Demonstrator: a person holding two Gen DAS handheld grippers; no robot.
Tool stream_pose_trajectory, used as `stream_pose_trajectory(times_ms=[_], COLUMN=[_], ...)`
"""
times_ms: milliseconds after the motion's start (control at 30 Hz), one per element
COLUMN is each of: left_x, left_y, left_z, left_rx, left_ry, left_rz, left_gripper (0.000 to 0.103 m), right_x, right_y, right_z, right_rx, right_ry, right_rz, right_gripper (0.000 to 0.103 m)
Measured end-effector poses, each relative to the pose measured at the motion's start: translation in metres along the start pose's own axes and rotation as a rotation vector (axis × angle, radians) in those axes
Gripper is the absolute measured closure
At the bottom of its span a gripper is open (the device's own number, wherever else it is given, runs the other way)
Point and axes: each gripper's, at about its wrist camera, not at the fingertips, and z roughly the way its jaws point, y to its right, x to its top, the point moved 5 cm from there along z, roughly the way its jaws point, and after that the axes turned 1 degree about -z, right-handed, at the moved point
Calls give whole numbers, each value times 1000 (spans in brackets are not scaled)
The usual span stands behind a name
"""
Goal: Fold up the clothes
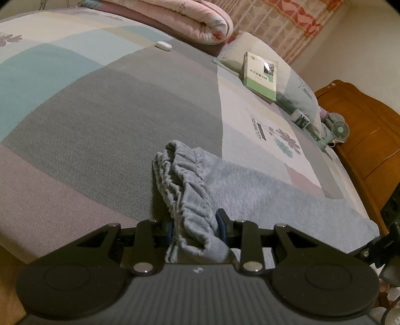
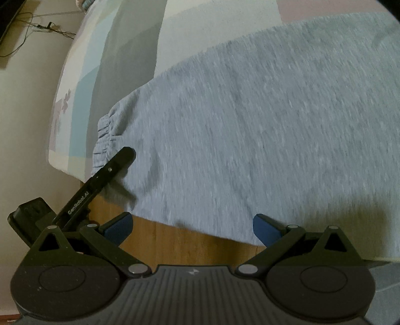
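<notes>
Left wrist view: left gripper (image 1: 195, 226) clenched on the gathered elastic waistband of the grey knit trousers (image 1: 262, 197) lying on the patchwork bedsheet (image 1: 100, 112). Right gripper (image 2: 192, 226) released, nothing between its pads — hovering over the fabric edge. Risk: bunched waistband slipping out, skewing the fold.

Grey knit trousers (image 1: 262, 195) lie spread flat along the bed's (image 1: 100, 112) near edge. The elastic waistband (gathered, bunched) is lifted.

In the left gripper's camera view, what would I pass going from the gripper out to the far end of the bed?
Left gripper → grey pants bunched in it → bedsheet → small white case → rolled pink quilt.
</notes>
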Motion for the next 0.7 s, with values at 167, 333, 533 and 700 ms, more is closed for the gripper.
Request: stream_pose_trajectory(times_ms=[167, 333, 533, 700], left_x=[2, 9, 24, 37], left_y=[5, 15, 47, 83], left_z=[-1, -8, -19, -25], left_rx=[26, 23, 5, -33], left_ry=[-12, -6, 14, 17], left_rz=[4, 18, 82, 127], left_gripper=[74, 79, 81, 81], right_x=[15, 20, 6, -19], right_y=[1, 23, 68, 98], right_z=[-18, -57, -96, -112], right_rx=[-98, -197, -328, -377], right_ry=[98, 223, 346, 406], right_rz=[-63, -106, -115, -128], right_gripper=[0, 0, 0, 0])
